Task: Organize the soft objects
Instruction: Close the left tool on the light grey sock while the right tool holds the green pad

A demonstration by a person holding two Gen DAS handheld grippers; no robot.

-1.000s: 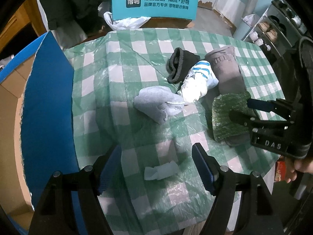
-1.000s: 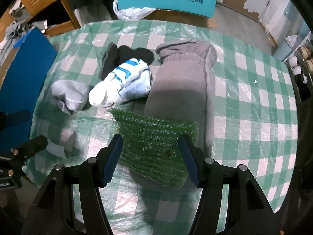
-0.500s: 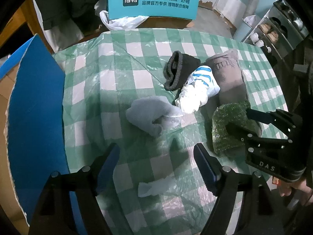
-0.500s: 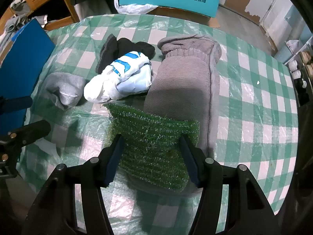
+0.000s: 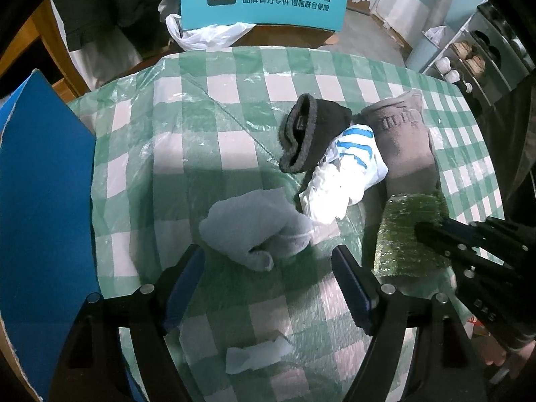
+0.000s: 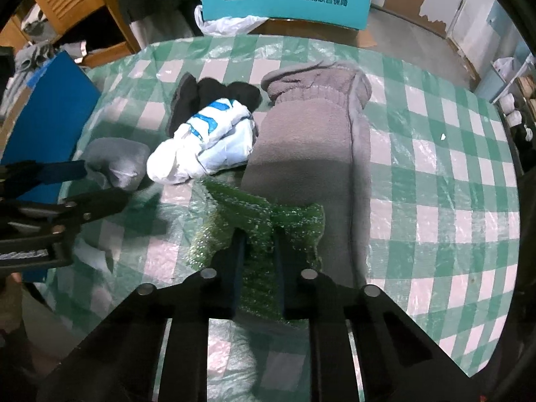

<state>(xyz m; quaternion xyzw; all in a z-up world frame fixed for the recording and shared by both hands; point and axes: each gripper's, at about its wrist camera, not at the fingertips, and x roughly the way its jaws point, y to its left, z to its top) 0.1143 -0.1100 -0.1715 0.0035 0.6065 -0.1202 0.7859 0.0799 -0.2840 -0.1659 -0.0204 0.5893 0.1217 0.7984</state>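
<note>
Pinching the fuzzy green knitted cloth [image 6: 264, 231] between its two black fingers, the right hand-held gripper [image 6: 258, 241] has just closed its jaws on the near edge of that piece, which bunches up around the pads. The green cloth lies partly over the lower end of the long grey fleece garment [image 6: 311, 154] stretched along the desk with its green-and-white checked plastic cover [image 6: 435, 174].

The left hand-held gripper [image 5: 268, 268] hangs with its jaws spread wide and nothing between the pads; the crumpled light grey soft sock [image 5: 254, 231] lies on the cover just beyond its fingertips, untouched. Beside that sock, toward the middle of the desk, sits the white bundle with blue stripes [image 5: 345, 181], leaning on the dark charcoal knitted hat [image 5: 311, 134], which touches the top of the fleece garment. A small scrap of white tissue [image 5: 258, 351] lies on the cover near the desk's front edge, between the left gripper's arms. A blue cardboard panel [image 5: 43, 201] stands at the desk's left side, and a teal box with white printed characters [image 5: 264, 0] sits behind the far edge.
</note>
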